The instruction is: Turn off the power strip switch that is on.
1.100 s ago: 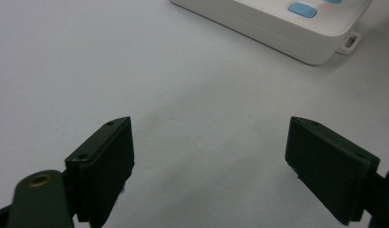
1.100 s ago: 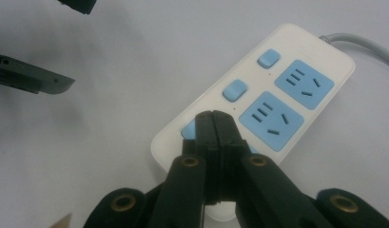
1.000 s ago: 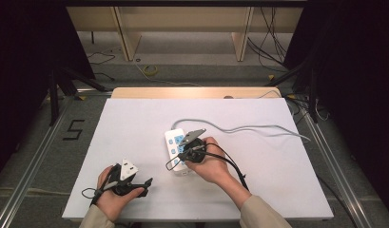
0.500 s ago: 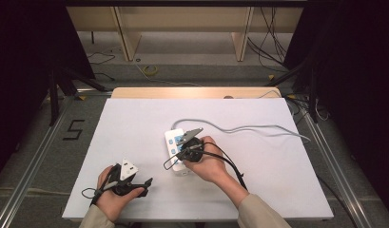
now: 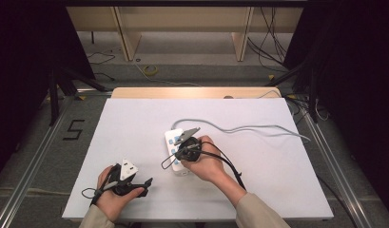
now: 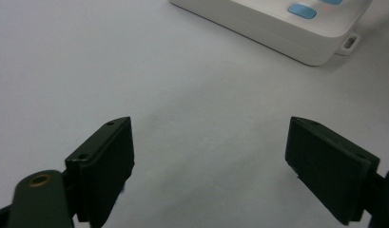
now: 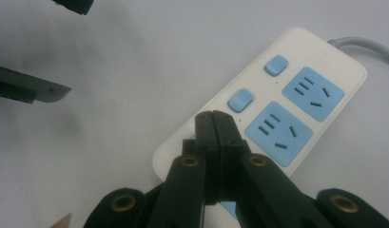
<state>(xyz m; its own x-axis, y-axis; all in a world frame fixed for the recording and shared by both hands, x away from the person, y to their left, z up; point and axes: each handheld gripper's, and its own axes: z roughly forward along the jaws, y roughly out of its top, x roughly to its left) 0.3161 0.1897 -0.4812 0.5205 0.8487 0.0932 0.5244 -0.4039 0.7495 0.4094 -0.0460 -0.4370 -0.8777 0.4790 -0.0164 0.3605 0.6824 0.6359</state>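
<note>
A laboratory recording station: a white-topped table [image 5: 135,123] stands on an aluminium-railed floor frame [image 5: 30,164] between black curtains [image 5: 21,57], with a taped numeral 5 [image 5: 72,129] and loose floor cables [image 5: 270,35] behind.

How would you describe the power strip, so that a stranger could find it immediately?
On the white table, look near the middle, under the right gripper. The power strip is a white bar with blue sockets and blue buttons, and a grey cable runs from it.

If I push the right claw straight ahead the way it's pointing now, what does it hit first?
Most likely the power strip: the shut right claw points down at its near blue switch, though the gap is hard to judge.
</note>
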